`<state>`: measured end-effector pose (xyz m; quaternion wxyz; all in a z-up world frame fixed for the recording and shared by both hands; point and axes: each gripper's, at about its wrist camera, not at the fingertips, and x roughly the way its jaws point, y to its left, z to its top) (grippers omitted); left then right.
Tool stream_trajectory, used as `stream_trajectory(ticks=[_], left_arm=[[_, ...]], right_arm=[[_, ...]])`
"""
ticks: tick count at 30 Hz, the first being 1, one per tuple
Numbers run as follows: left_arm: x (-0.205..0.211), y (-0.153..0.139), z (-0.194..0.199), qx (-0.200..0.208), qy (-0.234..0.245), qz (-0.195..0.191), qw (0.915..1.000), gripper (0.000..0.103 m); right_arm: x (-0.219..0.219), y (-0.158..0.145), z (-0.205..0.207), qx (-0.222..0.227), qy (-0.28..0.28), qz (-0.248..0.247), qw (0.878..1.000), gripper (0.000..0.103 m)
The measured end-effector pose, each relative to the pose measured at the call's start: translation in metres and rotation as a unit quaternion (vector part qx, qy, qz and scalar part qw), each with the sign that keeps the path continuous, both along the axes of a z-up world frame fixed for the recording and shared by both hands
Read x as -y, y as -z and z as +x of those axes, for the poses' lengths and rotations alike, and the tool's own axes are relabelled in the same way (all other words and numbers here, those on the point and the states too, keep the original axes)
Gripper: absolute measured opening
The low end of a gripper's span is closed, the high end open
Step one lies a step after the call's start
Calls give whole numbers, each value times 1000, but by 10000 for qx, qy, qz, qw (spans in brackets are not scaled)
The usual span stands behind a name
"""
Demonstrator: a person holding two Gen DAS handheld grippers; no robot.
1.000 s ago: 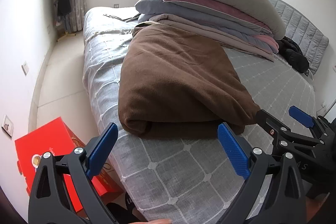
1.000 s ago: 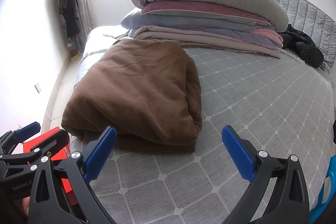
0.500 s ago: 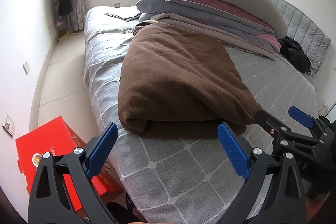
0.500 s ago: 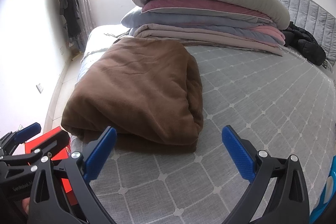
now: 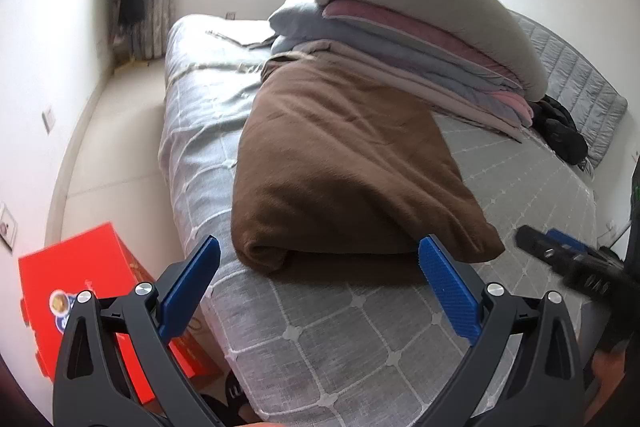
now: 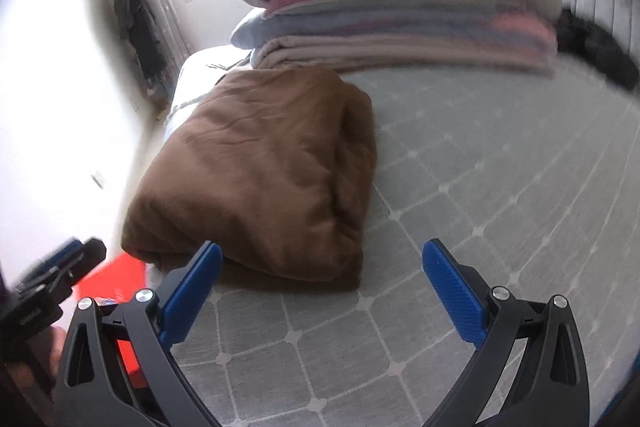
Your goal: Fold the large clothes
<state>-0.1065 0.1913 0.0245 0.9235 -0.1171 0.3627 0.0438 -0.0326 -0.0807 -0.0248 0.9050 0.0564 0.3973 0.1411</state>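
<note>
While brown blanket [image 5: 344,163] lies folded, bedding stack [image 5: 420,23] crowds behind.

Blanket [image 5: 344,167] on bed [image 5: 360,339] — bedding stack [image 5: 420,27] behind.

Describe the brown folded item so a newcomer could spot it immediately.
Start from the bed with the grey grid-stitched cover. At its far end rises a tall stack of grey, pink and beige bedding. In front of it, near the bed's left edge, lies the brown fleece bundle: the only dark brown, low, single piece.
</note>
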Motion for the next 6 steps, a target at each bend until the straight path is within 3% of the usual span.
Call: stream_trajectory(ticks=[4, 6], left_arm=[[-1, 4, 4, -109, -14, -50, 9999, 96], [6, 6, 6, -150, 57, 22, 9999, 96]], right_arm=[[31, 18, 20, -678, 21, 674, 9954, 97], [38, 28, 25, -899, 102, 698, 9935, 97]])
